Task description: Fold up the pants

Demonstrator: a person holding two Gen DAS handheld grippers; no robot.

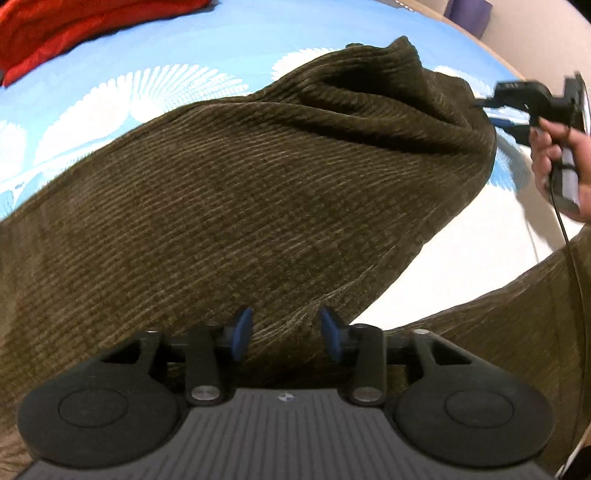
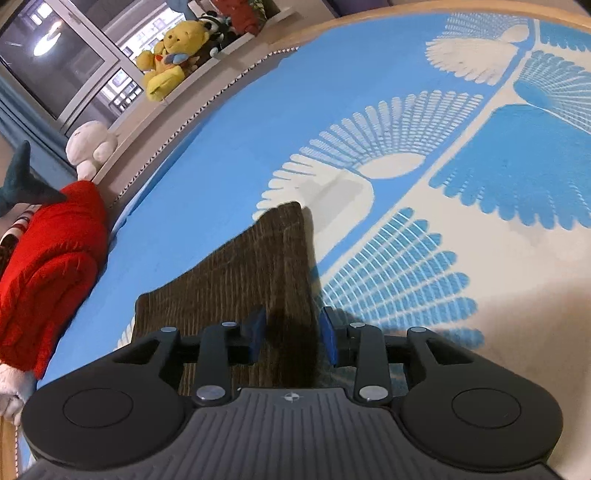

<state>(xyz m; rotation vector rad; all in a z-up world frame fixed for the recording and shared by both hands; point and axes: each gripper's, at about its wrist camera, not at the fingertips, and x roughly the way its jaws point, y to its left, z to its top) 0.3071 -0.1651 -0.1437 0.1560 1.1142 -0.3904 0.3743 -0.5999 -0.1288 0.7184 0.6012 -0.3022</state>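
Note:
Brown corduroy pants (image 1: 258, 192) hang lifted over the blue-and-white bedspread (image 1: 155, 55). My left gripper (image 1: 285, 334) has its blue pads (image 1: 242, 328) clamped on a bunched fold of the pants' near edge. My right gripper (image 2: 291, 334) grips another edge of the pants (image 2: 255, 266) between its pads; it also shows in the left wrist view (image 1: 480, 105) at the far right, pulling the fabric up, held by a hand (image 1: 554, 162). A second pant portion (image 1: 498, 332) drapes at lower right.
A red garment (image 1: 55, 33) lies at the bed's far left, also in the right wrist view (image 2: 48, 266). Plush toys, a yellow bear (image 2: 170, 55) and a white one (image 2: 90, 146), sit on a ledge by the window beyond the bed edge.

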